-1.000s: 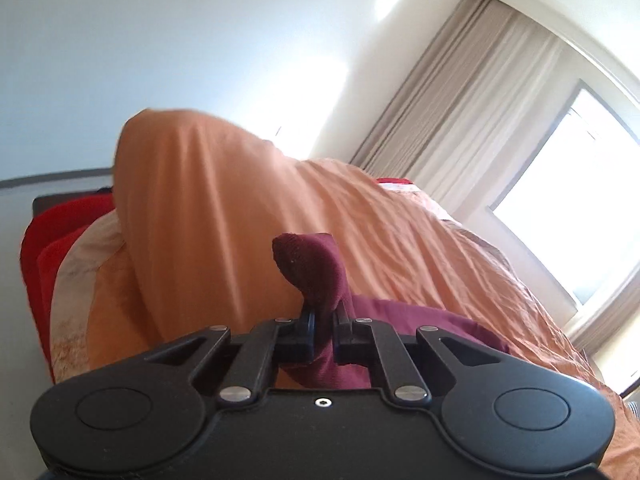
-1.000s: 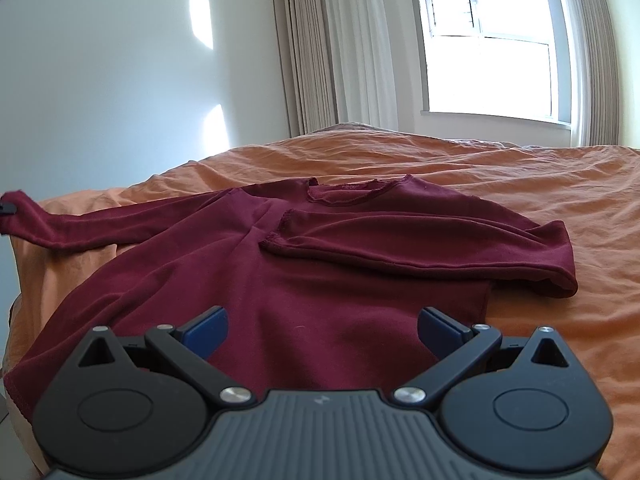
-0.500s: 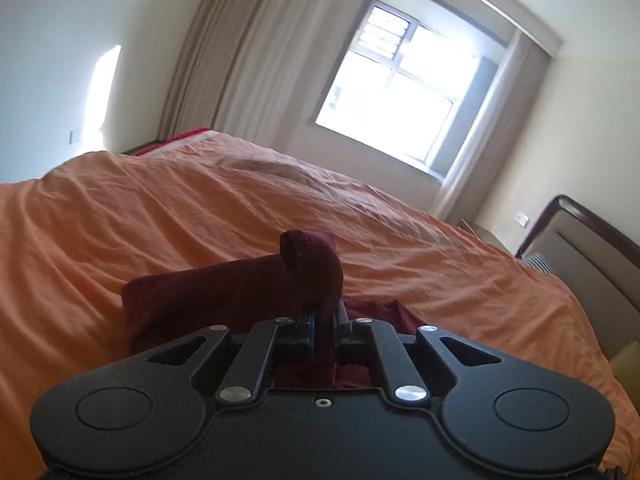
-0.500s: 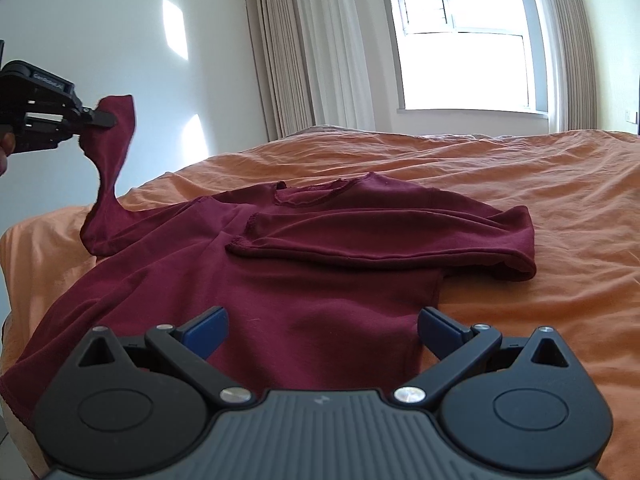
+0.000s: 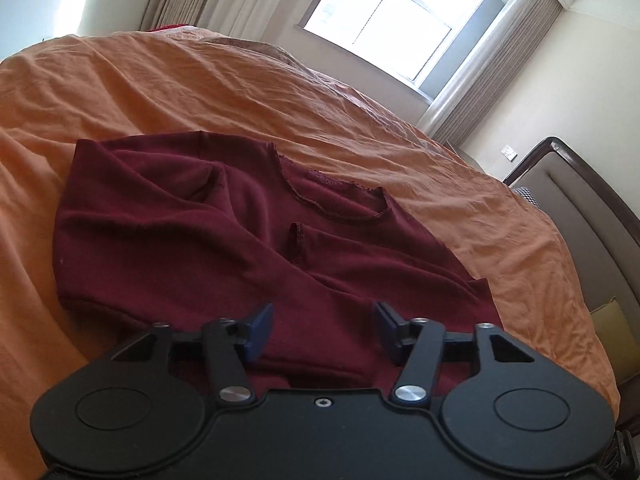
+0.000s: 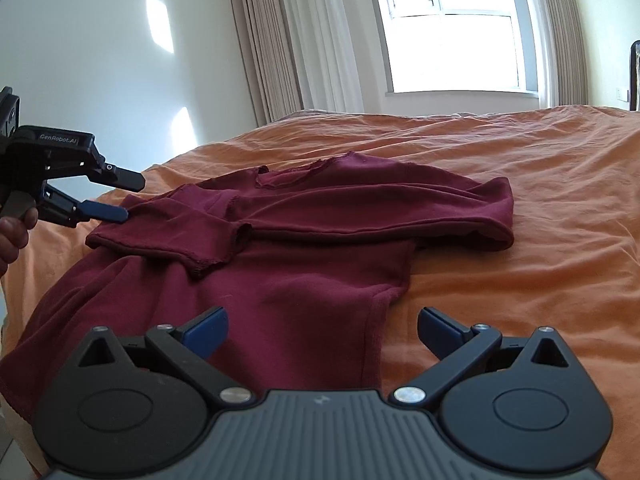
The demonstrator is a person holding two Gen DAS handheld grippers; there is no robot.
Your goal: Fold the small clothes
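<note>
Maroon long-sleeved top (image 6: 304,264) lies spread on the orange bedcover (image 6: 520,184), neckline toward the window (image 6: 452,28), both sleeves folded in across the chest. The cuff (image 6: 200,260) of the left-hand sleeve rests on the body of the top; the other sleeve runs across above it, its cuff meeting the first near the middle. Left gripper (image 6: 130,196) enters from the left edge of the right wrist view — its jaws have just been opening, and now stand apart with nothing between them, the lower blue pad just at the shoulder fold of the sleeve; touching or a hair above, hard to say. A fingertip of the person's hand (image 6: 12,236) shows behind it, the rest cut off by the frame. Right gripper (image 6: 322,326) hovers over the lower hem area, jaws spread wide, nothing held. Hem nearest the camera is hidden behind the gripper body in both views. Dark headboard (image 5: 580,200) at the right, partly cropped.
</note>
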